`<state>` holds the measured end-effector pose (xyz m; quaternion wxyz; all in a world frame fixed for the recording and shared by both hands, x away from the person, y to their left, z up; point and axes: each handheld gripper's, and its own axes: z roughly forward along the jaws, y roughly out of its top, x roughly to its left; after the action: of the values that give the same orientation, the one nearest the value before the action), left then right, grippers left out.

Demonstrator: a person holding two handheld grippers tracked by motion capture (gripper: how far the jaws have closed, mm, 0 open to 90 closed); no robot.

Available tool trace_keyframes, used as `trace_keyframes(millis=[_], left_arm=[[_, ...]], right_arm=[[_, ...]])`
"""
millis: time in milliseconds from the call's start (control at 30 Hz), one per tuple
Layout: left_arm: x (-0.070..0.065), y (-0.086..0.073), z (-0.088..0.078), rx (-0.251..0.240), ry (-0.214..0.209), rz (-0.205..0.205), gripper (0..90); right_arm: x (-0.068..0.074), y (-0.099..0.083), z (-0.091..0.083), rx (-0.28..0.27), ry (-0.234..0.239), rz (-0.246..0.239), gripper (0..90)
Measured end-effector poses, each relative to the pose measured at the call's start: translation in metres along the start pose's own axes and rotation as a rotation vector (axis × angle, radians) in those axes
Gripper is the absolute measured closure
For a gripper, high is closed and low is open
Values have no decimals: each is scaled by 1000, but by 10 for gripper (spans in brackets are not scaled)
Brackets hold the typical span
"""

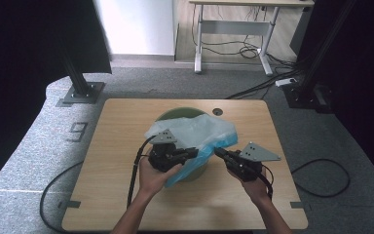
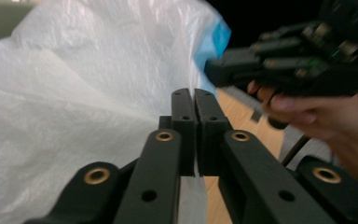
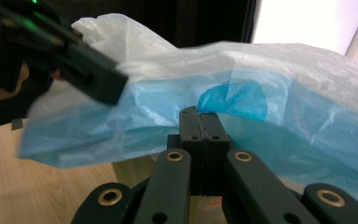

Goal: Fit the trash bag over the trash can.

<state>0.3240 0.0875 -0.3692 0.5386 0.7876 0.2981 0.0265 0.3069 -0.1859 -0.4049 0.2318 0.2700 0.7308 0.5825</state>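
A thin plastic bag (image 1: pixel 199 131), white and blue, lies over a green round bin (image 1: pixel 175 114) in the middle of the wooden table (image 1: pixel 112 146). My left gripper (image 1: pixel 192 152) points right at the bag's near side. In the left gripper view its jaws (image 2: pixel 195 93) stand shut together with the bag's film (image 2: pixel 74 93) pinched between them. My right gripper (image 1: pixel 219 153) faces it from the right. Its jaws (image 3: pixel 199 112) are shut on the bag's blue edge (image 3: pixel 284 93). The two grippers are close together, tips nearly meeting.
A small round hole (image 1: pixel 217 111) sits in the table's far edge. Black frame posts (image 1: pixel 80 83) stand on the carpet at both far corners. A white desk (image 1: pixel 233 29) and loose cables (image 1: pixel 321 175) lie beyond and to the right.
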Motion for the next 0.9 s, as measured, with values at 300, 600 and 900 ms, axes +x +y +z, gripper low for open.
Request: trace_keyframes(millis=[300,600,900], left_arm=[[13,9,-9,-95,-23,-52,896],[29,18,-24,-152,12,-84,897],[47,28,-40,-205,94,-91,898]], right_arm=[[1,3,-2,0,6,-19,886],[-5,1,-1,23,-32,-3,887],[-25,4,6,57,-108,16,887]])
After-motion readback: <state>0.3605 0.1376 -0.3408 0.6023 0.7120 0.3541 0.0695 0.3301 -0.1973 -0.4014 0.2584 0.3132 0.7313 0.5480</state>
